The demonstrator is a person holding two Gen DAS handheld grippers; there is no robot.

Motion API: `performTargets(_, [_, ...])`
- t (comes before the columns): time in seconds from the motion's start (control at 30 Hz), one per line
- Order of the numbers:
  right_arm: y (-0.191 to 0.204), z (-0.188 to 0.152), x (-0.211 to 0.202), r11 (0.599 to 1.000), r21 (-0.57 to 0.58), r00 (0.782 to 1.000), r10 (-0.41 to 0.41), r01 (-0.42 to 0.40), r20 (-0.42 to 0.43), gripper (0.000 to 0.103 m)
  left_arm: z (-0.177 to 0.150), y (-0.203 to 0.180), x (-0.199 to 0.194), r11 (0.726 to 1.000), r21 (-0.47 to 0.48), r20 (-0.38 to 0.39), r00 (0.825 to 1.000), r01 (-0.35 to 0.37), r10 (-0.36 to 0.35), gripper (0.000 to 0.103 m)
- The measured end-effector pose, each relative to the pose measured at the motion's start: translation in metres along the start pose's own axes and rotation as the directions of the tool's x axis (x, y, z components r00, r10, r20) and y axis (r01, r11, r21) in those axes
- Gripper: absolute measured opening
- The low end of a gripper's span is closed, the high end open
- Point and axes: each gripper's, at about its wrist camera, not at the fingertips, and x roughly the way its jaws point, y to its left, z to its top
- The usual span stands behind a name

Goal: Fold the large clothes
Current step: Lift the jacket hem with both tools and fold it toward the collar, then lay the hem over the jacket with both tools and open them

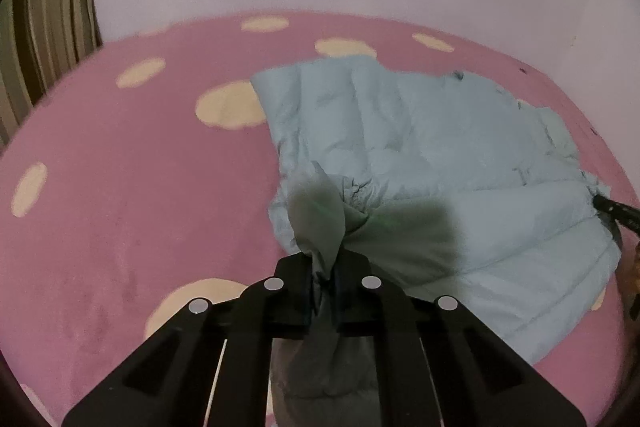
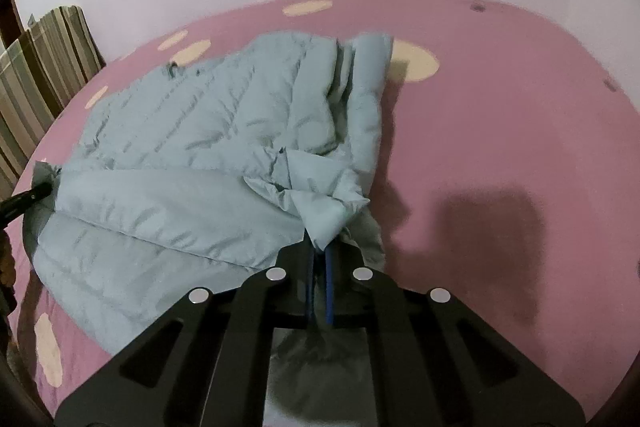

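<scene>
Pinching the jacket at two edges, both hand-held grippers were clamped on cloth.

The left hand-held gripper (image 1: 326, 277) had its jaws closed on a bunched fold of the pale blue quilted jacket (image 1: 400, 131); the right hand-held gripper (image 2: 320, 259) gripped another fold of the jacket's edge between its blue pads (image 2: 329, 279). The jacket lay spread between them on a pink bed (image 1: 120, 207) with cream spots, and a striped curtain (image 1: 44, 27) hung at the far left.
</scene>
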Motion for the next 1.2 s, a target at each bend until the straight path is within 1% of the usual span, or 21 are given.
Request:
performTargets(0.13, [0.006, 0.004, -0.03, 1.0, -0.012, 0.997, -0.009, 0.01, 0.081, 0.003, 0.006, -0.008, -0.029, 0.999, 0.025, 0.074, 0.997, -0.032, 0.031, 0.006])
performTargets(0.3, [0.013, 0.027, -0.059, 0.999, -0.027, 0.984, -0.02, 0.026, 0.177, 0.003, 0.034, -0.009, -0.048, 0.998, 0.005, 0.15, 0.987, -0.056, 0.055, 0.005])
performTargets(0.47, [0.017, 0.065, -0.064, 0.999, -0.034, 0.971, -0.027, 0.035, 0.237, 0.003, 0.07, -0.01, -0.047, 0.996, 0.0, 0.188, 0.978, -0.089, 0.087, 0.005])
performTargets(0.6, [0.019, 0.104, -0.053, 0.998, -0.034, 0.963, -0.038, 0.048, 0.266, 0.003, 0.109, -0.009, -0.032, 0.993, -0.004, 0.212, 0.97, -0.121, 0.119, 0.005])
performTargets(0.67, [0.017, 0.121, -0.044, 0.999, -0.021, 0.963, -0.039, 0.046, 0.267, 0.003, 0.126, -0.007, -0.019, 0.99, -0.007, 0.208, 0.968, -0.143, 0.141, 0.005])
performTargets(0.77, [0.014, 0.148, -0.02, 0.999, -0.001, 0.966, -0.044, 0.046, 0.255, 0.003, 0.148, -0.002, 0.006, 0.985, -0.028, 0.188, 0.967, -0.169, 0.171, 0.005])
performTargets(0.87, [0.015, 0.164, 0.003, 0.998, -0.003, 0.969, -0.057, 0.059, 0.24, 0.003, 0.166, 0.003, 0.035, 0.98, -0.043, 0.153, 0.968, -0.193, 0.198, 0.004])
performTargets(0.93, [0.014, 0.176, 0.025, 0.998, -0.002, 0.973, -0.067, 0.069, 0.221, 0.003, 0.174, 0.003, 0.053, 0.975, -0.037, 0.135, 0.966, -0.219, 0.222, 0.004])
performTargets(1.0, [0.012, 0.183, 0.047, 0.997, 0.004, 0.978, -0.074, 0.075, 0.196, 0.003, 0.181, 0.003, 0.074, 0.97, -0.023, 0.114, 0.963, -0.244, 0.245, 0.004])
performTargets(1.07, [0.009, 0.188, 0.073, 0.996, 0.01, 0.984, -0.085, 0.084, 0.159, 0.003, 0.185, 0.005, 0.101, 0.966, -0.018, 0.076, 0.963, -0.258, 0.258, 0.004])
performTargets(1.2, [0.003, 0.185, 0.118, 0.994, 0.018, 0.991, -0.109, 0.108, 0.079, 0.003, 0.182, 0.012, 0.146, 0.962, -0.033, -0.001, 0.962, -0.272, 0.272, 0.004])
